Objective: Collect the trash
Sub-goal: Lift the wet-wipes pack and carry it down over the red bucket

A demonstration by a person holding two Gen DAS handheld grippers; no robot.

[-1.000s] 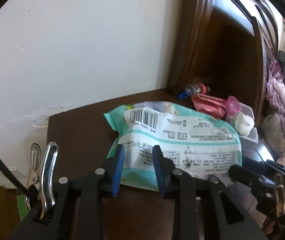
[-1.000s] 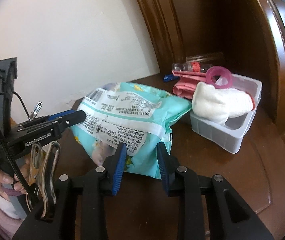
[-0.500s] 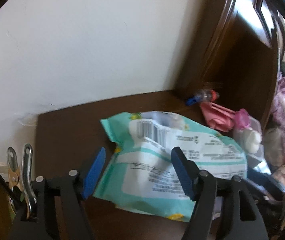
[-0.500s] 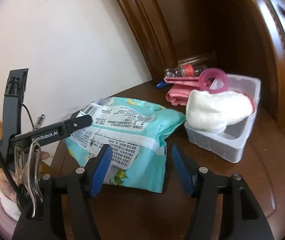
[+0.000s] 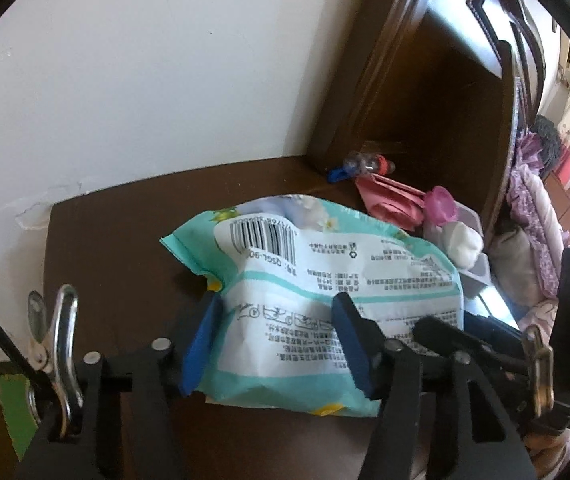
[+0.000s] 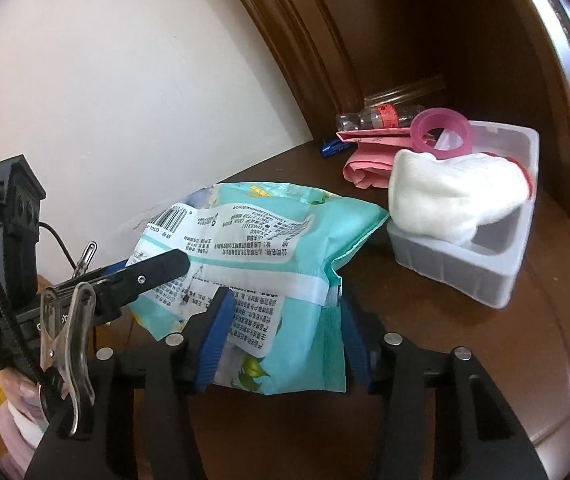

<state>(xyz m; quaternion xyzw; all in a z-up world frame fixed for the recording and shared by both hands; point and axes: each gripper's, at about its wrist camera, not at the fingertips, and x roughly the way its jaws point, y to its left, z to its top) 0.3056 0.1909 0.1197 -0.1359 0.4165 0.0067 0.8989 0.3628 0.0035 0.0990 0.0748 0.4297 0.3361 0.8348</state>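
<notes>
Blue pads on both grippers are straddling the same packet right now — the left gripper [image 5: 281, 344] has its jaws either side of the near end of the teal-and-white wipes packet [image 5: 325, 280], and the right gripper [image 6: 281, 340] brackets the packet's other near corner [image 6: 261, 264]. Both pairs of jaws have just been closing, with the packet between them. In the left view the pads sit against the wrapper's sides, though I can't tell whether they truly pinch it; in the right view the pads flank the folded end and look to be just meeting the film, not yet squeezing hard.

The packet lies flat on the dark wooden table [image 5: 125, 248], label and barcode up, its far end puffed up a little. To my eye it's light, soft and crinkly — slick plastic film that will buckle rather than resist. The flat sealed edges at the ends look like the best hold; the bulging middle would likely slip out.

Further out, just beside the packet's far corner, a clear plastic tray [image 6: 497, 272] holds a white cloth [image 6: 453, 200] and a pink ring [image 6: 441, 132]. Behind that lie a pink folded thing [image 6: 365, 160] and a small clear bottle [image 6: 369, 120], close to the dark wooden bedframe — white wall beyond.
</notes>
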